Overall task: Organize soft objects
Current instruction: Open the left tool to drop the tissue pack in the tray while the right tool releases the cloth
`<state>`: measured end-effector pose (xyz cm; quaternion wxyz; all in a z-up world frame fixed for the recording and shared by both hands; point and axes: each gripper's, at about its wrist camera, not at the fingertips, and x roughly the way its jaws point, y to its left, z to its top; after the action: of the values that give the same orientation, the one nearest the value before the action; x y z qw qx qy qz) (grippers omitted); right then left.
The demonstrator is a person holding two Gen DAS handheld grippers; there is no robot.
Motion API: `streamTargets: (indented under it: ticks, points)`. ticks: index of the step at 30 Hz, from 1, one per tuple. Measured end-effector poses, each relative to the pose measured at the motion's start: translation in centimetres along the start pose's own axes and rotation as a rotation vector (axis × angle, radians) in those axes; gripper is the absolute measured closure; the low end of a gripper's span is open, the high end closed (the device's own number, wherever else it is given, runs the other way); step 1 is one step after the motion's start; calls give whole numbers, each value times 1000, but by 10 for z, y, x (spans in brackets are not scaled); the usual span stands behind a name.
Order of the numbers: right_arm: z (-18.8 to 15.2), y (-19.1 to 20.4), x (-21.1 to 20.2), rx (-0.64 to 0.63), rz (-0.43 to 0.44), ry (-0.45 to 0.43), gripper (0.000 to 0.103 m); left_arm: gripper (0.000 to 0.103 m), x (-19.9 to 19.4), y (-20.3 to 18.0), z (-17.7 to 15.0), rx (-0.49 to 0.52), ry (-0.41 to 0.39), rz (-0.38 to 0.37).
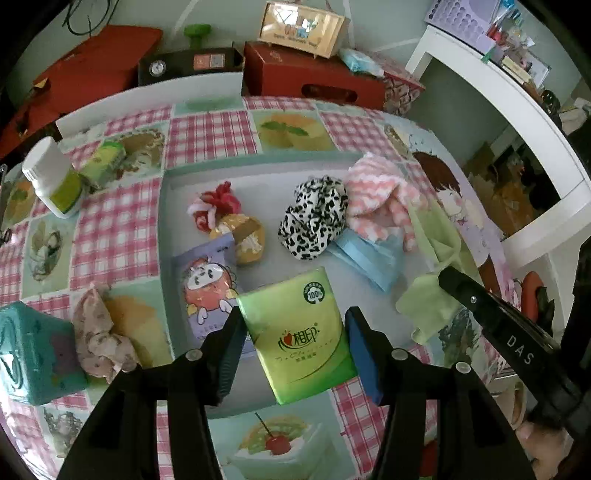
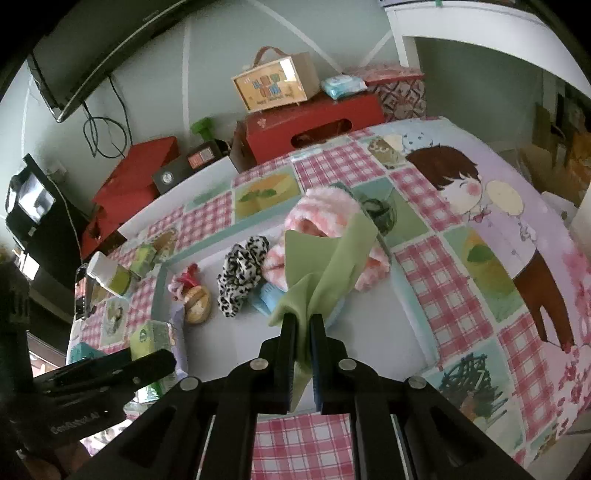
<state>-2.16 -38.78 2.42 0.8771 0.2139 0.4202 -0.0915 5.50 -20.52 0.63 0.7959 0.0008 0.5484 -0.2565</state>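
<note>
Green tissue pack [image 1: 303,332] clamped in left tool [image 1: 295,350]; right tool [image 2: 303,332] pinching light-green cloth [image 2: 325,266] over tray [image 2: 369,332].

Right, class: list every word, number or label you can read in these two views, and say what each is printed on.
"100%": round seal on the green tissue pack.
"相印": brand on the same pack; the script below it is too blurred.
"DAS": on the right gripper.
Wooden box lettering: too blurred.
</note>
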Motion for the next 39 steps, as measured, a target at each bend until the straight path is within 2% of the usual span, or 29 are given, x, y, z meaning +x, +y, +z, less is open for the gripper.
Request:
streamTargets:
  ticks: [9, 11, 12, 13, 15, 17, 18, 19, 20, 21, 22, 27, 39]
  points:
    - [-3, 11, 11, -47, -9, 23, 91, 45, 9, 7, -6, -23, 40, -4]
    - [-3, 14, 13, -59, -16, 30, 89, 32, 8, 9, -6, -25, 36, -6]
    - [-3, 15, 14, -62, -21, 33, 82, 32, 7, 10, -6, -28, 32, -7]
    - [-4, 15, 14, -66, -25, 35, 71, 31, 6, 10, -6, -29, 29, -8]
    - [-3, 17, 15, -77, -34, 35, 61, 31, 5, 12, -6, -31, 27, -2]
    - [-4, 20, 15, -91, -44, 35, 60, 31, 2, 15, -7, -37, 25, 5]
    - [-4, 21, 15, -99, -48, 37, 54, 31, 1, 16, -7, -41, 24, 8]
    - [-4, 22, 15, -104, -53, 39, 42, 24, 1, 17, -6, -43, 24, 12]
    - [-4, 24, 16, -110, -63, 41, 34, 14, -1, 20, -6, -49, 18, 18]
    - [-4, 24, 16, -114, -75, 41, 23, 10, -2, 22, -6, -54, 9, 29]
    - [-4, 25, 17, -121, -94, 37, 16, 8, -4, 24, -7, -57, -3, 43]
    - [-4, 28, 19, -146, -142, 45, 0, 3, -6, 35, -8, -66, -27, 94]
    - [-7, 32, 27, -171, -156, 74, 0, 2, -10, 51, -13, -100, -46, 76]
